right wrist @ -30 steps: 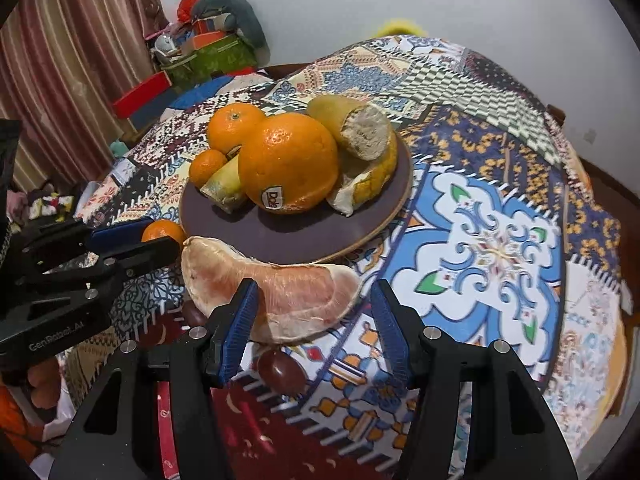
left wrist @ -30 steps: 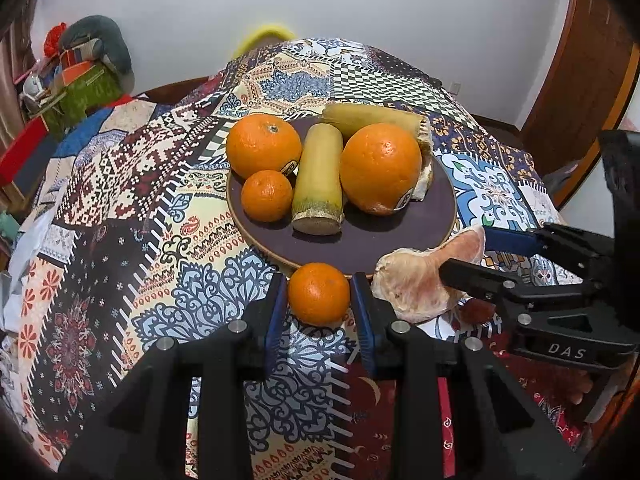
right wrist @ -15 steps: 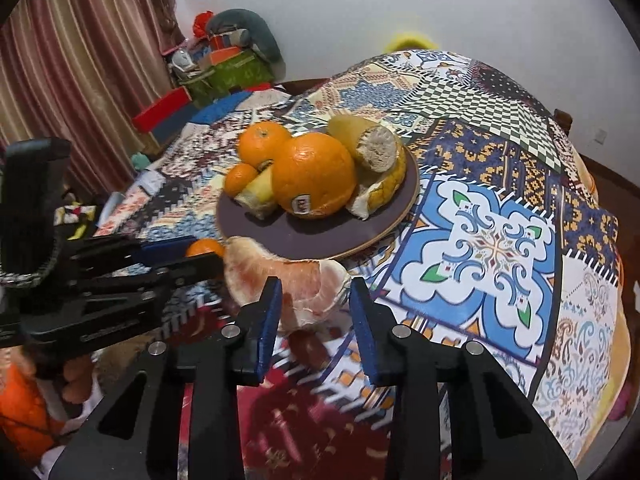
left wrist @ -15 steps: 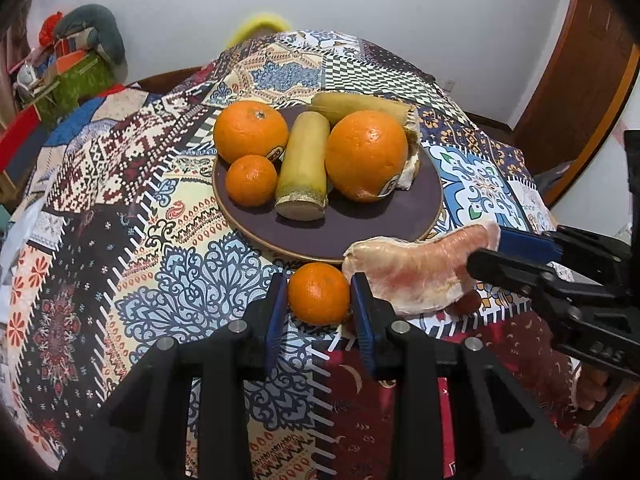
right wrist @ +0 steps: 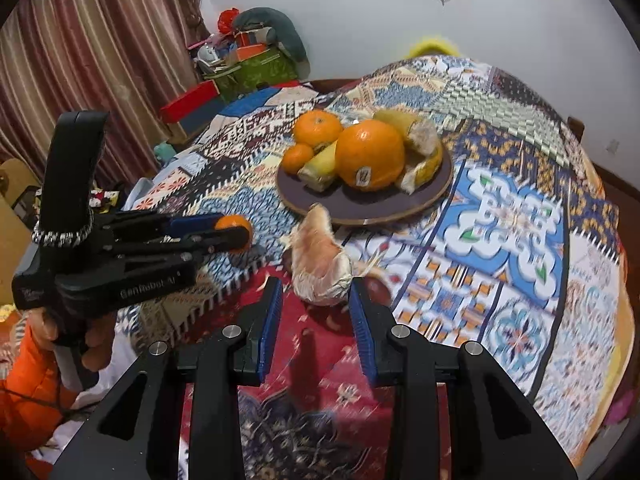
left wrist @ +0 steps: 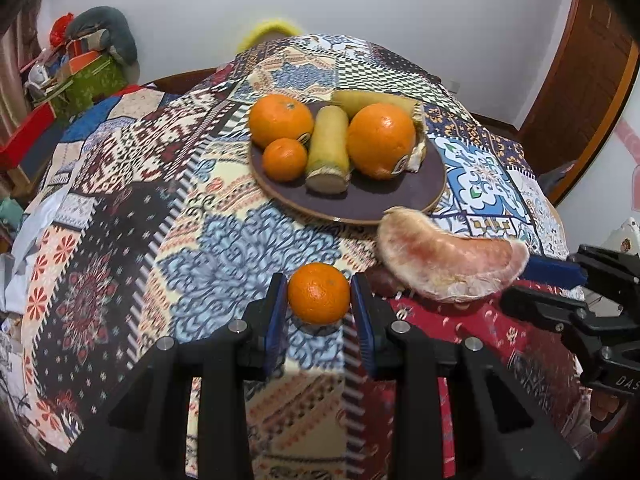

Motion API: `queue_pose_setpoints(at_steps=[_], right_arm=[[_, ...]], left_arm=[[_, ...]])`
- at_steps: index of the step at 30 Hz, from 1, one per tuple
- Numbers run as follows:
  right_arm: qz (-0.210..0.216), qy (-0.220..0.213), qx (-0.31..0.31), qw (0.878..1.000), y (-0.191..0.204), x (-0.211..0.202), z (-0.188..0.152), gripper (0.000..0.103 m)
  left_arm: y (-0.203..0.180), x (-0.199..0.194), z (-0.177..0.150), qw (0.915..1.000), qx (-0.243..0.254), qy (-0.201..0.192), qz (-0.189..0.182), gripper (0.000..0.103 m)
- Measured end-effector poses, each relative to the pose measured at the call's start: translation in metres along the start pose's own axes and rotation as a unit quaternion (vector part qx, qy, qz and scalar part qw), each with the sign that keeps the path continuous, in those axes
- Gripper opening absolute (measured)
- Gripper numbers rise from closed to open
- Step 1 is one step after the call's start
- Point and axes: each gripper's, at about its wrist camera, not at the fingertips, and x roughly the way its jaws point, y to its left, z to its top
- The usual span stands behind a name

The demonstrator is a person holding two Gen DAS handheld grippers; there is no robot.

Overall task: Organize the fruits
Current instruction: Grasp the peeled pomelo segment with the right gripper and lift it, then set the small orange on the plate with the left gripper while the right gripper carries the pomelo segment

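A patchwork cloth is covering the whole table, in many colours and patterns. On it, toward the far side, a round dark plate is sitting with fruit piled on it. The biggest piece there is a large orange with a sticker, lying against a cut yellow stalk on one side and a peeled yellow piece behind it. A medium orange is resting at the plate's far left edge, and a little orange is sitting just in front of it, touching the stalk.

Off the plate, on its near side, a pale pink pomelo wedge is being held up close to the plate's rim. The right gripper is pinching one end of this wedge, its blue pads nearly closed and pressing on the flesh from both sides. The wedge's other end is pointing toward the plate.

Beside it, the left gripper is clamping a small orange, with the pads narrowly apart and tight against the fruit's two sides. This orange is hanging above the cloth, short of the plate and left of the wedge. A hand with an orange sleeve is gripping the left gripper's handle. Something small, dark and round is lying on the cloth under the wedge.
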Motion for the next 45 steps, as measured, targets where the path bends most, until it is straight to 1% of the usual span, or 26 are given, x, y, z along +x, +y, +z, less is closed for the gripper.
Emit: queue_pose_setpoints(at_steps=[4,7,11,16,21,28,30,31,32,34,39,45], right_arm=[[0.007,0.014,0.008,1.0,0.002,0.005,-0.011,0.031],[0.003,0.021,0.014,1.0,0.002,0.009,-0.014,0.031],[-0.002,0.027,0.024,0.999,-0.002,0.016,-0.012,0.031],[-0.003,0.034,0.011,0.999,0.003,0.027,-0.005,0.034],[0.0,0.039,0.003,0.999,0.007,0.038,0.001,0.034],[-0.009,0.047,-0.007,0.999,0.011,0.053,0.006,0.034],[-0.012,0.048,-0.005,0.999,0.01,0.056,0.006,0.032],[-0.014,0.048,-0.003,0.999,0.009,0.056,0.007,0.029],[-0.012,0.046,0.001,0.999,0.008,0.055,0.007,0.028],[-0.008,0.043,0.008,0.999,0.007,0.051,0.006,0.028],[-0.015,0.022,0.009,1.0,0.006,0.036,0.003,0.028],[-0.023,-0.008,0.006,1.0,0.006,0.013,0.012,0.027]], left_arm=[[0.005,0.0,-0.007,0.9999,-0.01,0.007,-0.006,0.032],[0.003,0.002,-0.011,0.9999,-0.008,0.011,-0.007,0.032],[-0.002,0.002,-0.012,0.9999,-0.004,0.011,-0.011,0.032],[-0.005,0.005,-0.012,0.9998,0.001,0.013,-0.013,0.032],[-0.004,0.008,-0.011,0.9998,0.001,0.014,-0.015,0.032],[-0.003,0.01,-0.01,0.9997,-0.001,0.014,-0.018,0.032],[-0.003,0.01,-0.01,0.9997,-0.002,0.015,-0.019,0.032],[-0.003,0.01,-0.01,0.9997,-0.001,0.015,-0.019,0.032],[-0.003,0.01,-0.01,0.9997,-0.001,0.015,-0.019,0.032],[-0.003,0.01,-0.009,0.9997,-0.001,0.014,-0.017,0.032],[-0.002,0.006,-0.008,0.9998,-0.002,0.011,-0.016,0.032],[-0.003,-0.006,-0.002,0.9999,0.0,-0.005,-0.015,0.032]])
